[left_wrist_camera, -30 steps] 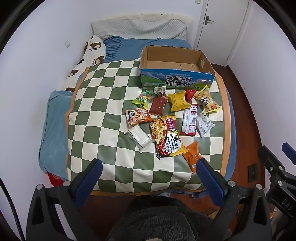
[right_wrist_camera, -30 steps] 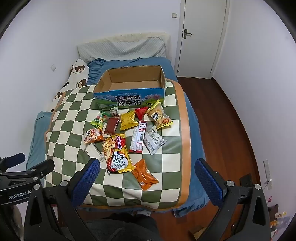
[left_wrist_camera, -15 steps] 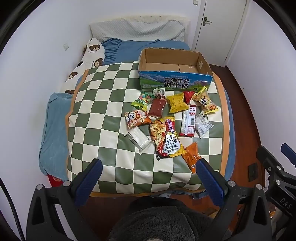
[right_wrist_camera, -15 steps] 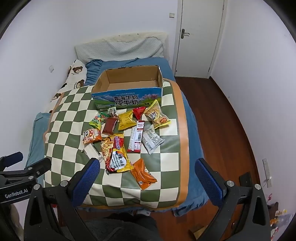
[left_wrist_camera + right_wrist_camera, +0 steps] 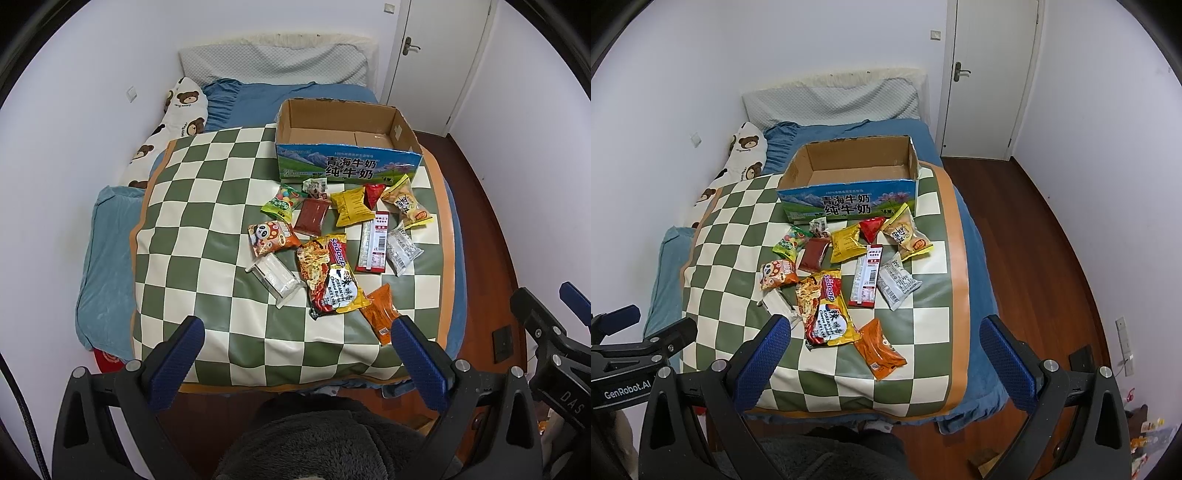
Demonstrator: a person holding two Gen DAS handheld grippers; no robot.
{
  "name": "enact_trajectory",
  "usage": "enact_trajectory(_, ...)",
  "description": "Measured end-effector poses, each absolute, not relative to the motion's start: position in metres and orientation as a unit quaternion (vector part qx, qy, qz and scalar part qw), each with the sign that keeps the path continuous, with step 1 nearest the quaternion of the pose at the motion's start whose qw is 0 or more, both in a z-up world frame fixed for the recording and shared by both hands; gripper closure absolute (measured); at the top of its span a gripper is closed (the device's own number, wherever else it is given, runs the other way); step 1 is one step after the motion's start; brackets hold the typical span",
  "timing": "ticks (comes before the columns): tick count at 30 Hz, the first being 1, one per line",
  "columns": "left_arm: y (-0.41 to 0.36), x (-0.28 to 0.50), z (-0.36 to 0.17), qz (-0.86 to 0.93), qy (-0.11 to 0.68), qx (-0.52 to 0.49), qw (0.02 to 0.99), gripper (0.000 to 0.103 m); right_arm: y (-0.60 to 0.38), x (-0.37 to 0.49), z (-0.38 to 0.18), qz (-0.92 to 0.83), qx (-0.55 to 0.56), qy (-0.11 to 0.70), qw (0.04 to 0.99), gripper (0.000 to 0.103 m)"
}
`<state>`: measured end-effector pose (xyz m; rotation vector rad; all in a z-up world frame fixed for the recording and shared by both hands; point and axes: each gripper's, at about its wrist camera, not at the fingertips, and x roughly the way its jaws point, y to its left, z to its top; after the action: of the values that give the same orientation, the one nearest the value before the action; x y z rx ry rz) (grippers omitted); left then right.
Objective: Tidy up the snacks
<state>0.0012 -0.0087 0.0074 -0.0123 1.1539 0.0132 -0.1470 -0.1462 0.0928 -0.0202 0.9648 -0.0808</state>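
Note:
Several snack packets lie on a green-and-white checkered blanket [image 5: 207, 221] on a bed. Among them are a large noodle packet [image 5: 330, 275] [image 5: 827, 308], an orange packet [image 5: 380, 308] [image 5: 881, 349] nearest me, a clear white packet [image 5: 275, 275], a panda packet [image 5: 271, 236] and a red-white box [image 5: 375, 242] [image 5: 868, 277]. An open, empty cardboard milk box [image 5: 347, 166] [image 5: 849, 201] stands behind them. My left gripper [image 5: 295, 358] and right gripper [image 5: 882, 358] are both open and empty, held above the foot of the bed.
A grey pillow [image 5: 831, 101] and a bear-print pillow [image 5: 177, 122] lie at the head of the bed. White walls close in left and behind. A closed white door [image 5: 990, 77] and wooden floor [image 5: 1052, 258] are on the right.
Both grippers have drawn back and risen slightly, so the bed sits a little farther and lower in both views. Nothing on the bed moved.

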Motion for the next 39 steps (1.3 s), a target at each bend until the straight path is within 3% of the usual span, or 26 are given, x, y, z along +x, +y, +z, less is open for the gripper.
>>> enact_trajectory(39,-0.009,0.009,0.028,0.004,0.535,-0.011,0.845,0.0,-0.142,-0.145,0.099,-0.034,-0.007,0.454,0.891,0.0)
